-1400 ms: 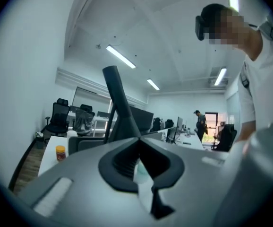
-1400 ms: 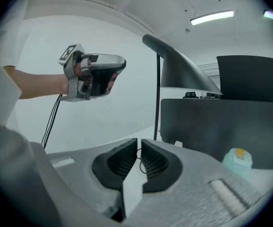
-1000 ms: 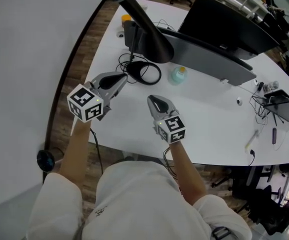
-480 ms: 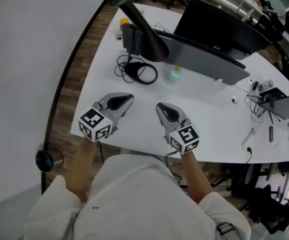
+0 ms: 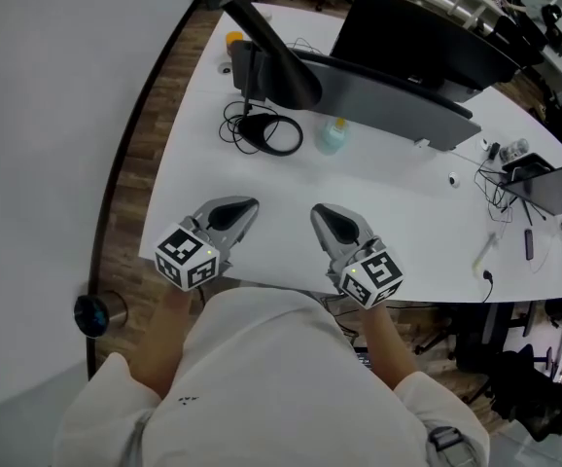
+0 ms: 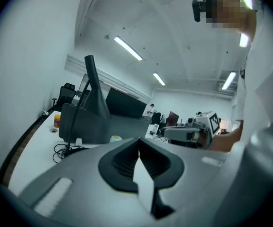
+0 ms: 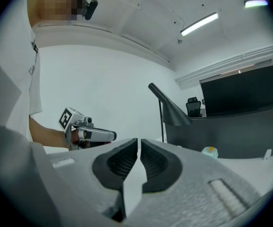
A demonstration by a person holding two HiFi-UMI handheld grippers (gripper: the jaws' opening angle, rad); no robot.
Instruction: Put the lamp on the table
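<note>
The black desk lamp [image 5: 279, 61], with a cone shade on a slanted arm, stands at the far left of the white table [image 5: 407, 222]. Its round base and coiled cord [image 5: 263, 132] rest on the tabletop. The lamp [image 6: 95, 86] also rises ahead in the left gripper view, and the lamp [image 7: 171, 109] shows in the right gripper view. My left gripper [image 5: 244, 207] and right gripper [image 5: 324, 214] hover side by side over the table's near edge, well short of the lamp. Both are shut with nothing between the jaws [image 6: 139, 141] [image 7: 139, 142].
A grey curved panel [image 5: 388, 105] and a dark monitor [image 5: 427, 42] stand behind the lamp. A small teal bottle [image 5: 334, 136] sits near the lamp base. Cables and a tablet [image 5: 548, 188] lie at the right. A round black object [image 5: 92, 314] is on the floor at left.
Both grippers have drawn back from the lamp's base toward the table's near edge and the person's body. The lamp has not moved.
</note>
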